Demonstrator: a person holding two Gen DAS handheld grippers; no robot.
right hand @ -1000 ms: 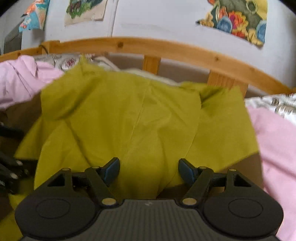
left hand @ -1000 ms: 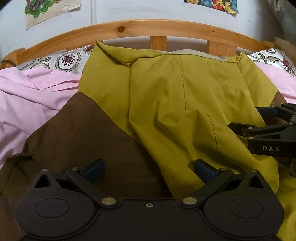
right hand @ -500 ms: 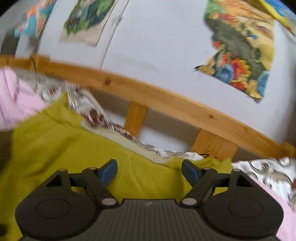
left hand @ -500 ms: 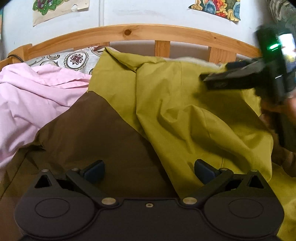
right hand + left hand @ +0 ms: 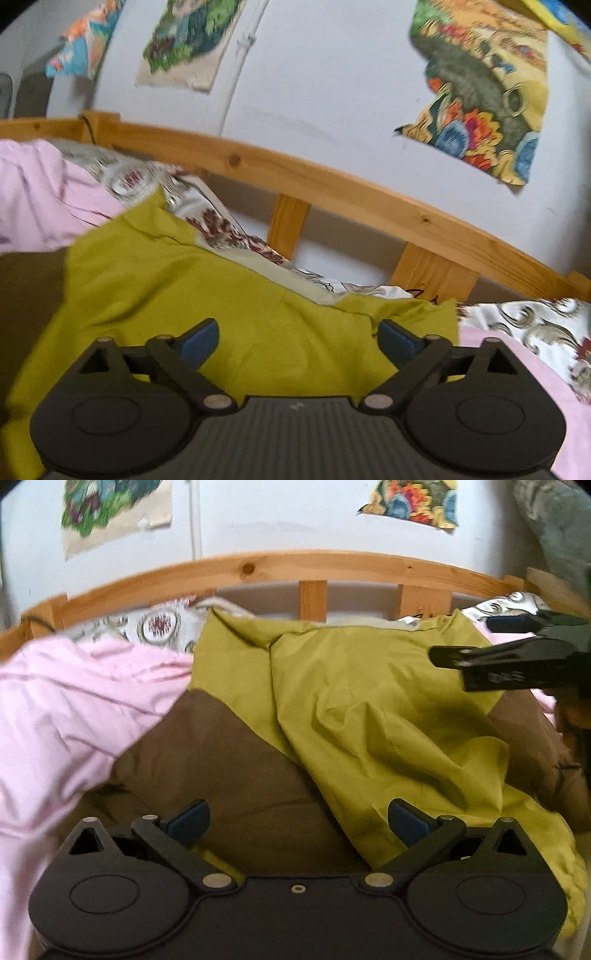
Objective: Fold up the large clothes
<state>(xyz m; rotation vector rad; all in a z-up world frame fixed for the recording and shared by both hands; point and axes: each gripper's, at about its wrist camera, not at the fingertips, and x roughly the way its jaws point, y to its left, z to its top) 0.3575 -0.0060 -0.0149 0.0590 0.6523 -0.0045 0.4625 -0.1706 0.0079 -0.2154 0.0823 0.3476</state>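
Note:
A large olive-yellow garment (image 5: 369, 709) with a brown panel (image 5: 229, 775) lies spread on the bed, creased down its middle. My left gripper (image 5: 297, 818) is open above the brown panel and the yellow edge, with nothing between its pads. My right gripper (image 5: 297, 339) hovers over the garment's (image 5: 221, 314) far end near the headboard; its jaws are opening wide and hold nothing. In the left wrist view the right gripper (image 5: 461, 642) reaches in from the right, above the cloth.
A wooden slatted headboard (image 5: 314, 568) runs along the far side against a white wall with posters (image 5: 480, 88). Pink bedding (image 5: 66, 709) is bunched on the left and a patterned pillow (image 5: 159, 627) lies behind it. Pink sheet and patterned cloth (image 5: 535, 332) lie on the right.
Both grippers have risen off the garment. The right gripper let the yellow cloth go, opened wider and tilted up toward the headboard and wall. The cloth now lies slack.

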